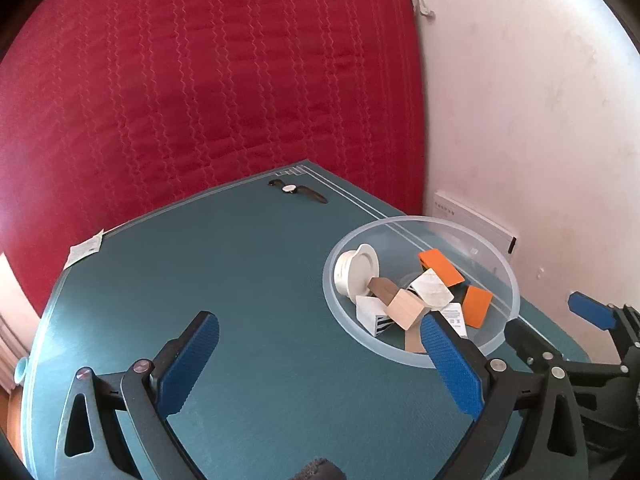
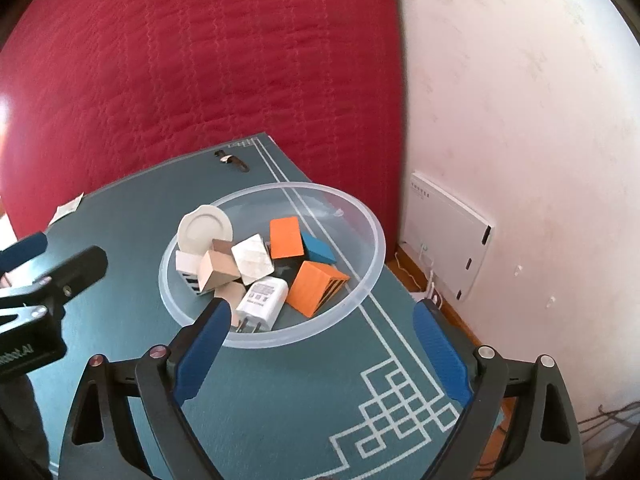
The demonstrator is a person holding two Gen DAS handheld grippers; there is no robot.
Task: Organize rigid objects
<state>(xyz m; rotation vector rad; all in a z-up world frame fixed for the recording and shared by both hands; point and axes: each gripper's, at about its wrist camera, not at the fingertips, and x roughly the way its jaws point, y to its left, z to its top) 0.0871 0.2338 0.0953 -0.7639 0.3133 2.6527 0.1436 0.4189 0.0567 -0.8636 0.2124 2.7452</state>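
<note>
The left gripper [image 1: 320, 356] stood wide open with nothing between its blue pads, above bare teal table [image 1: 248, 280]. Its right-hand pad overlapped the near rim of the bowl [image 1: 504, 264], which lay at about two o'clock from it. The right gripper [image 2: 322, 350] was also spread wide and held nothing; the bowl [image 2: 372, 240] sat at twelve o'clock from it, with its left pad crossing the bowl's near rim.

Inside the bowl were a white cap [image 2: 204, 229] at ten o'clock, wooden blocks [image 2: 218, 270], a white block [image 2: 252, 258], two orange blocks [image 2: 285, 237], a blue block [image 2: 318, 249] and a white charger [image 2: 262, 298] at six o'clock. All were heaped together, touching.

A watch [image 1: 298, 191] lay near the table's far corner, well apart from the bowl. A paper slip [image 1: 84, 249] sat at the left edge. A red quilt [image 1: 200, 80] hung behind.
</note>
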